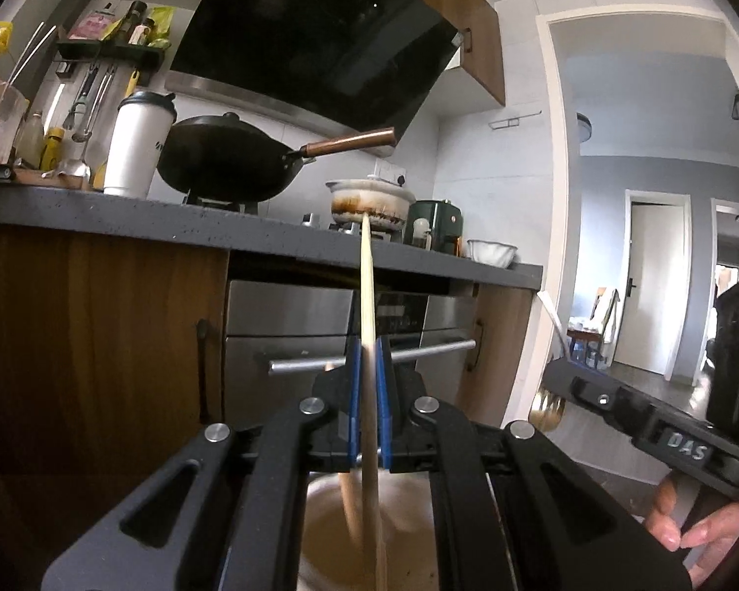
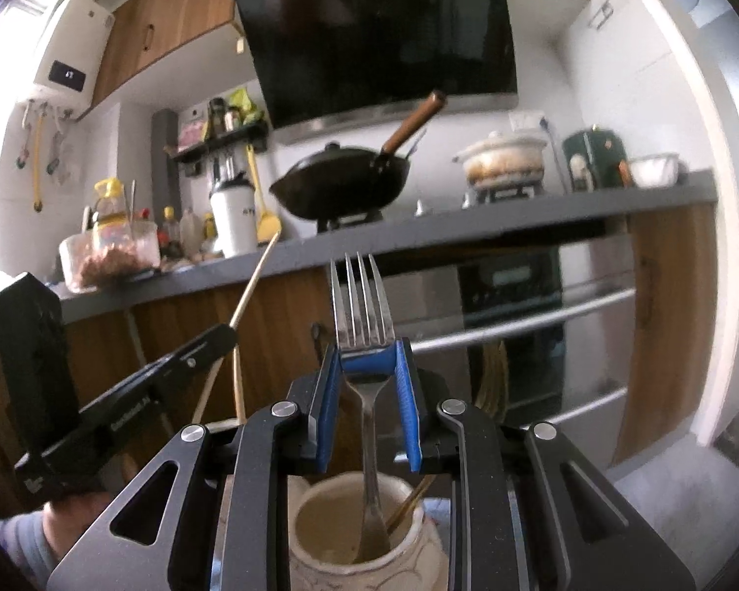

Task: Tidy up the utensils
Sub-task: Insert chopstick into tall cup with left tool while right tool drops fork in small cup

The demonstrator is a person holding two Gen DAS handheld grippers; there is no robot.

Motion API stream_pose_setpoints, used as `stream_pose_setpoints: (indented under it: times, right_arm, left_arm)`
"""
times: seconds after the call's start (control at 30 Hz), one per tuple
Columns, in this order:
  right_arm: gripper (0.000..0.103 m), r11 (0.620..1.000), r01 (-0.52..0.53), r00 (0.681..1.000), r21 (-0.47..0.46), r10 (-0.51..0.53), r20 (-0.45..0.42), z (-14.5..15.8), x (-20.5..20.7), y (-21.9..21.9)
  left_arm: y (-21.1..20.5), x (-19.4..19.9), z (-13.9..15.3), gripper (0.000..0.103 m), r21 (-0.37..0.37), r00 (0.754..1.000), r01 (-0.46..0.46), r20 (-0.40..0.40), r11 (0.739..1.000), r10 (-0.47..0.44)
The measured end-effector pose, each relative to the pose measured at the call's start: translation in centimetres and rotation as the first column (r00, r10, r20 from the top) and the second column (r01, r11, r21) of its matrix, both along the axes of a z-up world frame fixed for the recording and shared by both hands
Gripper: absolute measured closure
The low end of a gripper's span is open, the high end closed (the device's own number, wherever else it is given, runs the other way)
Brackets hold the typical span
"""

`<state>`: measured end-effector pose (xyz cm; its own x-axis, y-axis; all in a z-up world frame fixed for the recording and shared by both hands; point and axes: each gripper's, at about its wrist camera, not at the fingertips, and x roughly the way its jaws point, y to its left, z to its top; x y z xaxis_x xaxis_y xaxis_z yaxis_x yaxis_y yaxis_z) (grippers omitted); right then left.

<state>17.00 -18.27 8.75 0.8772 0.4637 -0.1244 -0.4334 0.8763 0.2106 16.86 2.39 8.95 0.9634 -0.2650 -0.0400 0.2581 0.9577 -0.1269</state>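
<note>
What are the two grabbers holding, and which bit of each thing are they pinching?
The left gripper pinches wooden chopsticks partway along their length. The right gripper pinches a metal fork at the base of its prongs.

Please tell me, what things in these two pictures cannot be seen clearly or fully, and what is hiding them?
- Fork handle end: right wrist view, lost inside the ceramic jar.
- Jar base: right wrist view, cut off by the bottom edge and the right gripper.
- Chopsticks lower ends: left wrist view, blurred below the left gripper.
- Hand holding the right gripper: left wrist view, mostly cut off by the edge.
- Bottle labels: both views, too small.
</note>
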Motion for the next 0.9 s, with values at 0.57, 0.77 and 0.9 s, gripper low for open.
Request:
stream_pose_setpoints:
  times: [0.57,0.77,0.9]
  right_arm:
    - [0.08,0.998,-0.015,0.995,-0.069,0.009,-0.095,-3.0,0.0,1.2]
    - [0.08,0.997,0.01,0.996,-0.083,-0.017,-0.09,-3.0,0.2,1.1]
    - [0.08,0.996,0.028,0.996,-0.087,-0.036,-0.087,-3.0,0.3,0.9]
  left_arm:
    - [1.3,-2.5,-2.2,0.097,0.014,0.996,-0.019,-0.088,1.0,0.02]
    - [1.9,-2.5,-2.3,0.076,0.014,0.993,-0.066,-0.093,0.998,0.067]
    - [2.4,-2.6,-2.2,0.064,0.002,0.993,-0.076,-0.09,0.997,0.076]
